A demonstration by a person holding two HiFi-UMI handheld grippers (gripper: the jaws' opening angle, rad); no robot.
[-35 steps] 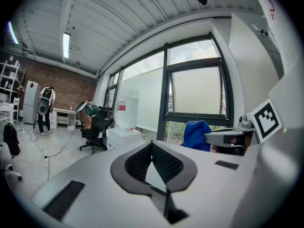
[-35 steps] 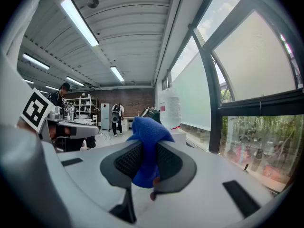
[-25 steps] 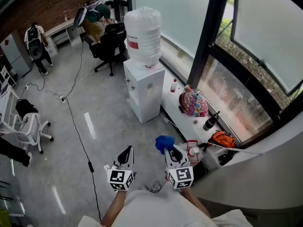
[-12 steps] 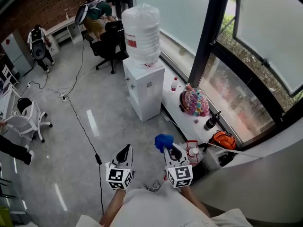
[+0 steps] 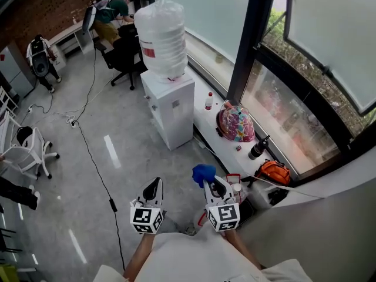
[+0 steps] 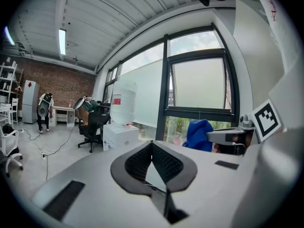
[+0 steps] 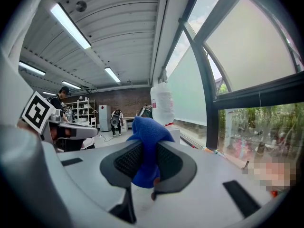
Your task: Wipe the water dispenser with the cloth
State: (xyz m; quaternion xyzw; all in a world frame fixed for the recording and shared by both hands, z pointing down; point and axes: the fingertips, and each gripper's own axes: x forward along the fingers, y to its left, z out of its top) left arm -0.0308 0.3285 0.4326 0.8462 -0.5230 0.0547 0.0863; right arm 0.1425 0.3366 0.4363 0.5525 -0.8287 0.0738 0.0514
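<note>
Bottle (image 5: pixel 160 37) on water dispenser (image 5: pixel 171 113), chair (image 5: pixel 124 54) behind it, ledge (image 5: pixel 212 135) to its right

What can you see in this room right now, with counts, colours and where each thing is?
Dispenser: one, white, by the window wall.
Jug: one, clear, on the dispenser.
Cloth: one, blue, pinched in the right tool.
Patterned bag: one, multicoloured, on the ledge.
Orange bag: one, on the ledge, nearer the person.
Dark bottle: one, between the two bags.
Black chair: one, beyond the dispenser.
White chair: one, on the floor at the left.
Left tool: one, grey, shut, empty.
Right tool: one, grey, shut on the cloth.
</note>
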